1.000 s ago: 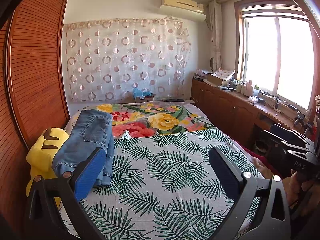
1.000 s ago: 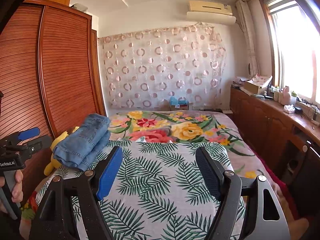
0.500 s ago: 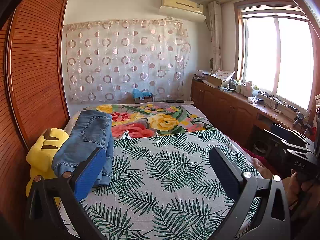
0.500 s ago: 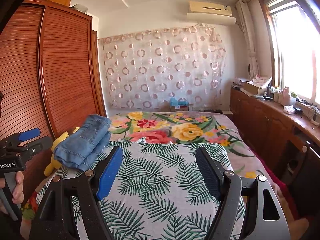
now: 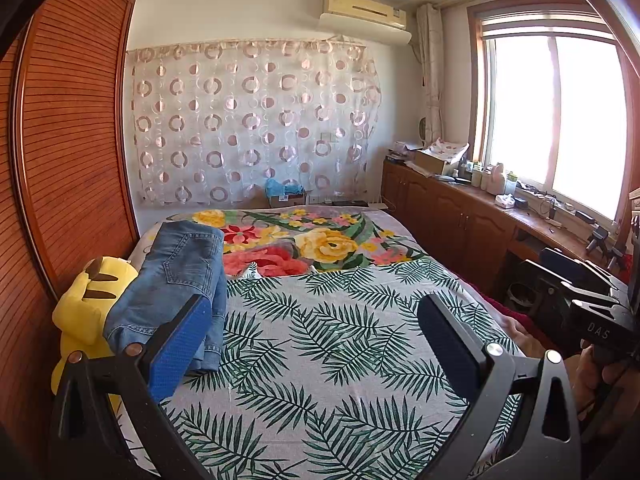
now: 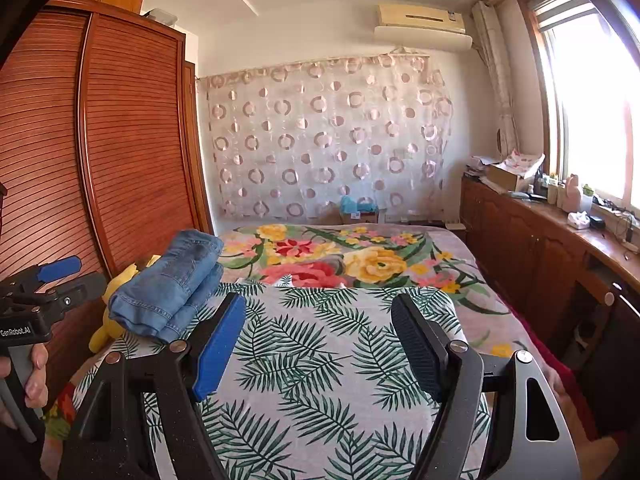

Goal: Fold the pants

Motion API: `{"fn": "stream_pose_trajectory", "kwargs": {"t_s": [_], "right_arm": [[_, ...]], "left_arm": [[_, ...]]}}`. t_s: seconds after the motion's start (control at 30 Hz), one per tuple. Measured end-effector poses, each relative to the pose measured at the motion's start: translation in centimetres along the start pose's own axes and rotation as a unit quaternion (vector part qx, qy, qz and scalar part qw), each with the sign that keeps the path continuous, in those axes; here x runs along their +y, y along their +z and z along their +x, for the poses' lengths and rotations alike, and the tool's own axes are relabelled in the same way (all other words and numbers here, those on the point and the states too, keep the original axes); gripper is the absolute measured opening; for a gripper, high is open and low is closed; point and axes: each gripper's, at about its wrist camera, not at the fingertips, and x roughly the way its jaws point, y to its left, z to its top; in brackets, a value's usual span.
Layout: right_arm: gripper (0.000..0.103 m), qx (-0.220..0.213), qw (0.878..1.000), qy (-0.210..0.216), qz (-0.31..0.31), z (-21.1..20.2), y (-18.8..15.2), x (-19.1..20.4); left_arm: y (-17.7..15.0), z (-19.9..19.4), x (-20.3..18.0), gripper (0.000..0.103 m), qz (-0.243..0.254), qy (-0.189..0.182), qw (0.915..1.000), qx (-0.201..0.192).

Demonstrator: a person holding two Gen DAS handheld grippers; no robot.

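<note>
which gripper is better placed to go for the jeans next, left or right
Left, probably. The folded jeans lie at the bed's left edge beside the yellow plush, right at the open left gripper's blue fingertip. The right gripper, also open, points at the leaf-print sheet, with the jeans off to its left.

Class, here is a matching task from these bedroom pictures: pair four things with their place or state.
Things:
1. jeans
2. yellow plush toy
3. air conditioner
4. left tongs

Places or states:
A. high on the wall above the curtain
B. open, holding nothing
C. folded, on the bed's left side
D. wedged between bed and wardrobe

Pairs: 1-C, 2-D, 3-A, 4-B
</note>
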Motion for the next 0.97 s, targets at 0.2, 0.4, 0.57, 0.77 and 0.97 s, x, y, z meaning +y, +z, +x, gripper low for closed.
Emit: {"fn": "stream_pose_trajectory", "kwargs": {"t_s": [0.2, 0.4, 0.57, 0.77, 0.97], "right_arm": [[0.077, 0.000, 1.000, 0.000, 0.001, 0.02, -0.01, -0.02], [0.077, 0.000, 1.000, 0.000, 0.000, 0.05, 0.04, -0.07], [0.077, 0.000, 1.000, 0.000, 0.000, 0.14, 0.12, -0.07], [0.077, -0.001, 1.000, -0.003, 0.000, 0.27, 0.27, -0.05], [0.077, -0.001, 1.000, -0.003, 0.000, 0.21, 0.12, 0.01]], "left_arm": [[-0.05, -0.01, 0.00, 0.103, 0.000, 0.000, 1.0000, 0.000], [-0.09, -0.01, -0.01, 0.103, 0.000, 0.000, 1.0000, 0.000], [0.03, -0.07, -0.11, 0.103, 0.000, 0.000, 1.0000, -0.001], [0.04, -0.09, -0.11, 0.103, 0.000, 0.000, 1.0000, -0.001], [0.01, -0.09, -0.06, 0.103, -0.001, 0.000, 1.0000, -0.001]]}}
